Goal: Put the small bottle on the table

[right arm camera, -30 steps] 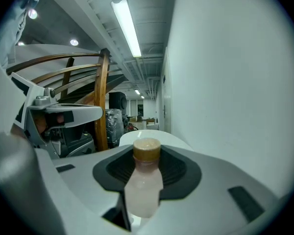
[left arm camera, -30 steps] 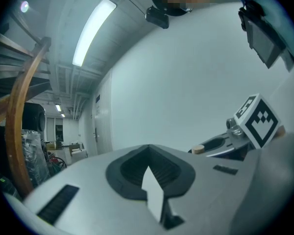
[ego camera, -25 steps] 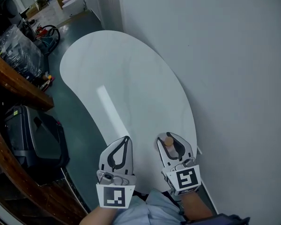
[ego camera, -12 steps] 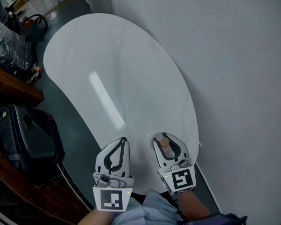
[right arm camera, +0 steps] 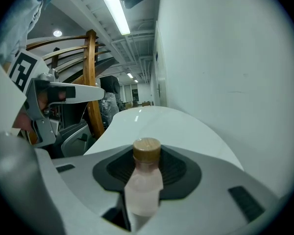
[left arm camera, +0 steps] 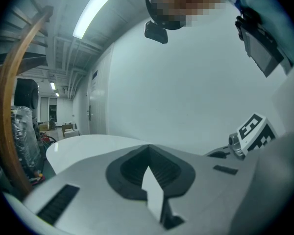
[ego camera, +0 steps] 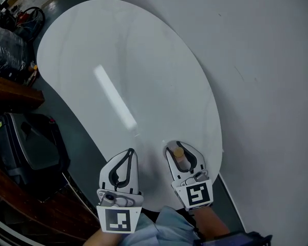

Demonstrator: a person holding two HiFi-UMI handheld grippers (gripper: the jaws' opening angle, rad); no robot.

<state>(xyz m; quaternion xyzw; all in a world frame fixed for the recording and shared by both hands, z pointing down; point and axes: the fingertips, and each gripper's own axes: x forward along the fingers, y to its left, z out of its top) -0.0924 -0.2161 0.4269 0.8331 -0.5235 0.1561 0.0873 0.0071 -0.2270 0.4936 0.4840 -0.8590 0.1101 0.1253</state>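
A small pale bottle with a tan cap stands upright between the jaws of my right gripper, which is shut on it. The right gripper view shows the bottle close up, gripped around its body with the cap above the pads. That gripper hovers over the near end of the white oval table. My left gripper is beside it on the left, also over the table's near edge. Its jaws are closed together and hold nothing, as the left gripper view confirms.
A white wall runs along the table's right side. On the dark floor to the left sit a black case and a wooden rail. Clutter lies at the far upper left.
The view has swung so that the table fills more of the frame. Both grippers sit slightly lower and further left in view. The bottle stays held in the right gripper.
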